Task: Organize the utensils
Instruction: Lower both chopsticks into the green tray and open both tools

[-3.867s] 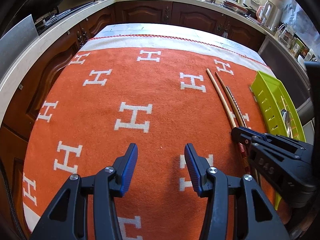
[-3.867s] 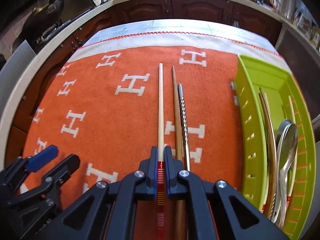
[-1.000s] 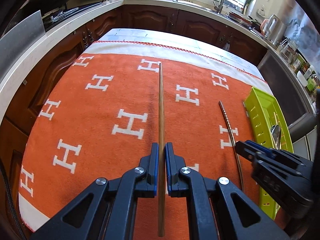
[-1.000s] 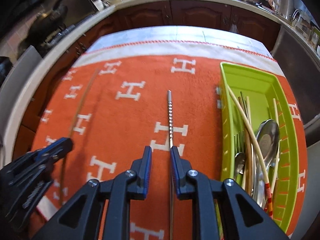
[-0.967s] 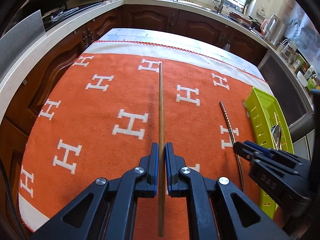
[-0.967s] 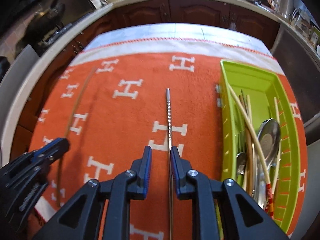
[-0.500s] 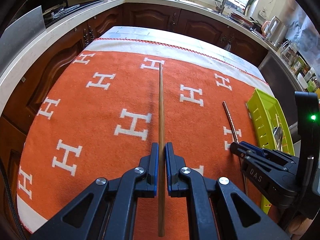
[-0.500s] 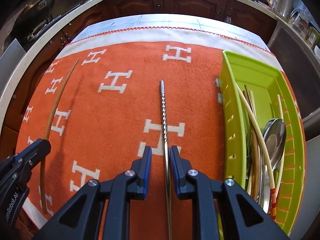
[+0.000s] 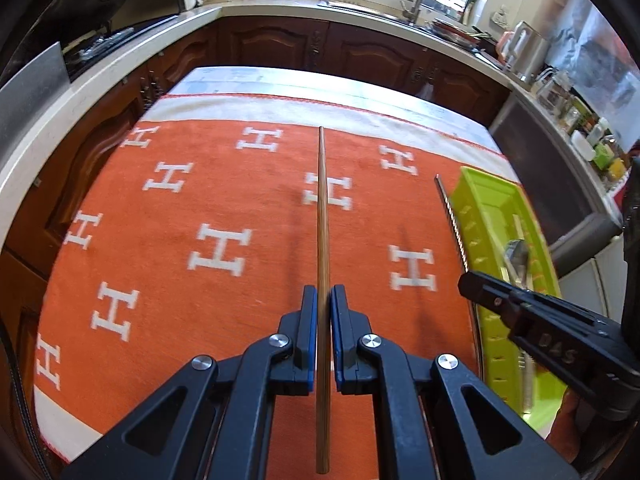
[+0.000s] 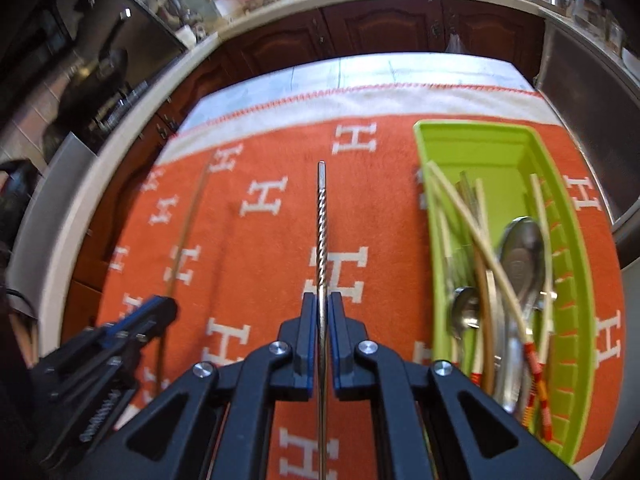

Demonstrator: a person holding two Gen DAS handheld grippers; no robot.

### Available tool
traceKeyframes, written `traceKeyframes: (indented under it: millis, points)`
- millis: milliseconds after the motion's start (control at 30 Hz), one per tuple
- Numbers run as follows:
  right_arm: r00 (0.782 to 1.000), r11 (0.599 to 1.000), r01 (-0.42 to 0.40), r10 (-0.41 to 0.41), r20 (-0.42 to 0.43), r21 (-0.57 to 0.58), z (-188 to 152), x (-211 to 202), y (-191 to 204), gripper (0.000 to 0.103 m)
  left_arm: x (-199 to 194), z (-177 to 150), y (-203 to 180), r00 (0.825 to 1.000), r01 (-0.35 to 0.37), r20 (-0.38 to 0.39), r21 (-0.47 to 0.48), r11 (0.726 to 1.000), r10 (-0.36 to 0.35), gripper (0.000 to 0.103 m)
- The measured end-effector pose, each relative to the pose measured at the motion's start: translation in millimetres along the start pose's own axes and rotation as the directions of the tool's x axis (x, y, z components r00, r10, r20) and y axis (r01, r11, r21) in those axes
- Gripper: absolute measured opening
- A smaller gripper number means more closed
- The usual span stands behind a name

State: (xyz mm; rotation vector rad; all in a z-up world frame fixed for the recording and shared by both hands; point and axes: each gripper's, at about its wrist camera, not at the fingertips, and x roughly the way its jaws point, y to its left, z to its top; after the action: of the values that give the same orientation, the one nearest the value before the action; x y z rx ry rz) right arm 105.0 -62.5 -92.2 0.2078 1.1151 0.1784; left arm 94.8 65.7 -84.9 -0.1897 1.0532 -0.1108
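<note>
Progress: well advanced, not finished. Most utensils already lying in the green tray, to the right of the right gripper's fingers. Nothing left lying loose on the orange cloth as far as both views show; the last two pieces both in grip and yet to be delivered.

Left gripper: fingers narrow, clamped on the wooden chopstick. Stick running straight ahead between the pads, tip pointing away, butt end trailing back below the fingers. Appears clear of the cloth, judging by its shadow off to the left.

Right gripper: jaws closing on the twisted metal chopstick, with the rod between the pads and no gap visible. Rod projecting forward from the fingertips, tray just to its right.

Count, in grip: one wooden chopstick, one metal chopstick.

Count, in tray: two spoons, one large and one small. About five or six pale or brown sticks, at least two with red-and-yellow banded ends. Possibly a fork among them; too blurred to confirm. Exact stick total not certifiable owing to overlap and motion blur.

Remaining, by judgement: carry both chopsticks rightward over the tray wall and release lengthwise among the others.
</note>
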Motion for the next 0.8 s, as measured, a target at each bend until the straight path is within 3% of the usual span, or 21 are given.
traceKeyframes:
  millis: [233,500,800]
  points:
    - [0.996,0.998,-0.032,0.027,0.079,0.063,1,-48,-33,0.005,-14,1,-46,0.996,0.086,-0.020,0.051,0.995,-0.085,0.004]
    - [0.987,0.989,-0.008,-0.016,0.158,0.149,-2,-87,-81,0.005,-14,3,-110,0.982,0.186,-0.069,0.133,0.973,-0.178,0.004]
    - [0.985,0.980,0.059,-0.089,0.150,0.192,-7,-93,-119,0.006,10,-2,-158,0.965,0.245,-0.136,0.165,0.956,-0.223,0.004]
